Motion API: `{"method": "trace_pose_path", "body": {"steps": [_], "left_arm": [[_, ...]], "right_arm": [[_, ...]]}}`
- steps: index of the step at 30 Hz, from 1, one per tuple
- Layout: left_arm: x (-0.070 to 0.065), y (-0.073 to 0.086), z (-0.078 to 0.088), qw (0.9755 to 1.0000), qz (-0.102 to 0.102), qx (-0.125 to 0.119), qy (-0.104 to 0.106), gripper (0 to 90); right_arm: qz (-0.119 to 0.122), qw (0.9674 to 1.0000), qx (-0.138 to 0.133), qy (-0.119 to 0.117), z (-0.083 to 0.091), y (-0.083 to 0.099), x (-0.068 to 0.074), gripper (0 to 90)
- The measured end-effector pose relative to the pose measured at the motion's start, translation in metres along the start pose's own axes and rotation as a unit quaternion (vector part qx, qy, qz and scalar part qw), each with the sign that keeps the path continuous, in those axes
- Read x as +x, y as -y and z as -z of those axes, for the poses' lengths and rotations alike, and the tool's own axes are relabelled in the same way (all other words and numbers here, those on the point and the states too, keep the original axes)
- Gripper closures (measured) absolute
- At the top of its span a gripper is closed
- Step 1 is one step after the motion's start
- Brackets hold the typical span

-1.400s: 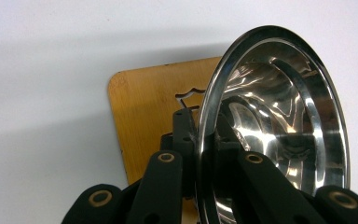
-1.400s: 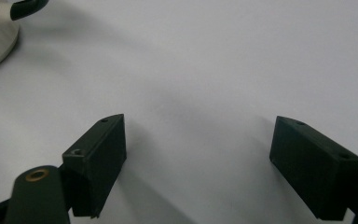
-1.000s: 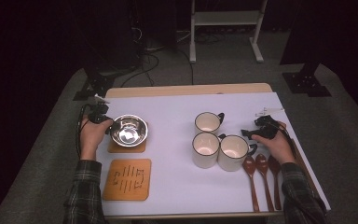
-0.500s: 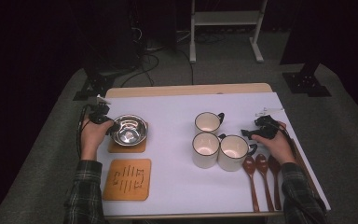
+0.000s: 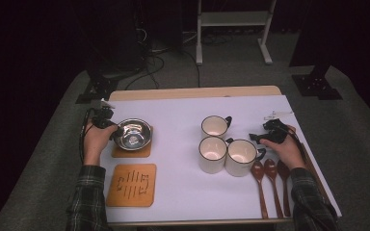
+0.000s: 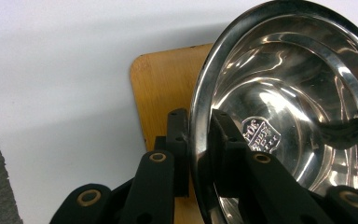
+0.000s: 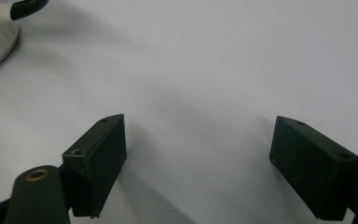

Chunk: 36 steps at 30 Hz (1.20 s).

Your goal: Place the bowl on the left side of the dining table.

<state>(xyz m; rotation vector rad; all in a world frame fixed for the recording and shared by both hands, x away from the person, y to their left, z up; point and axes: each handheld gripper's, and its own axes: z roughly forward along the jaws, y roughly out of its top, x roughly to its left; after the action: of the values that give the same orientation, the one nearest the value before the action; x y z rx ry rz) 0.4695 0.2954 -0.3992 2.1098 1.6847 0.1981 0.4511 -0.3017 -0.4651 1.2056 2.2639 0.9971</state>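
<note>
Steel bowl (image 6: 289, 116) on wooden coaster (image 6: 168, 88): our left tongs (image 6: 198, 135) straddle its rim, easing apart. Right tongs (image 7: 196, 163) gape empty over counter (image 7: 205, 60).

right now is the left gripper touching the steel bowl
Touching. In the left gripper view the left gripper has one jaw on each side of the steel bowl rim, pressed against it.

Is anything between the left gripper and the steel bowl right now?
Nothing visible. The left gripper already straddles the rim of the steel bowl, one of its fingers outside the wall and the other inside, with no other item between. The bowl sits on a wooden coaster.
</note>
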Motion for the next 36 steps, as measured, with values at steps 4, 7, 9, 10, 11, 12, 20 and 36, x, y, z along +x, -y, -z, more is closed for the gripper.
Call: {"method": "trace_pose_path", "body": {"steps": [4,7,9,10,11,12,20,36], "left_arm": [[0.0019,0.0004,-0.0004,1.0000,0.001,0.000,-0.002,78.8],[0.0027,0.0009,-0.0012,1.0000,0.001,0.002,-0.003,78.3],[0.0030,0.0011,-0.0015,1.0000,0.001,0.002,-0.004,78.0],[0.0030,0.0013,-0.0017,1.0000,0.000,0.003,-0.005,77.8],[0.0029,0.0014,-0.0019,1.0000,0.001,0.003,-0.006,77.6],[0.0030,0.0014,-0.0018,1.0000,0.001,0.004,-0.006,77.5],[0.0038,0.0023,-0.0032,0.9999,0.002,0.011,-0.009,75.5],[0.0065,0.0032,0.0007,0.9999,0.001,0.007,-0.013,69.0]], "right_arm": [[0.000,1.0000,0.000,0.000,0.0000,0.0000,0.0000,17.2],[0.000,1.0000,0.000,0.000,0.0000,0.0000,0.0000,17.2],[0.000,1.0000,0.000,0.000,0.0000,0.0000,0.0000,17.2],[0.000,1.0000,0.000,0.000,0.0000,0.0000,0.0000,17.2],[0.000,1.0000,0.000,0.000,0.0000,0.0000,0.0000,17.2],[0.000,1.0000,0.000,0.000,0.0000,0.0000,0.0000,17.2],[0.000,1.0000,0.000,0.000,0.0000,0.0000,0.0000,17.2],[0.000,1.0000,0.000,0.000,0.0000,0.0000,0.0000,17.2]]}}
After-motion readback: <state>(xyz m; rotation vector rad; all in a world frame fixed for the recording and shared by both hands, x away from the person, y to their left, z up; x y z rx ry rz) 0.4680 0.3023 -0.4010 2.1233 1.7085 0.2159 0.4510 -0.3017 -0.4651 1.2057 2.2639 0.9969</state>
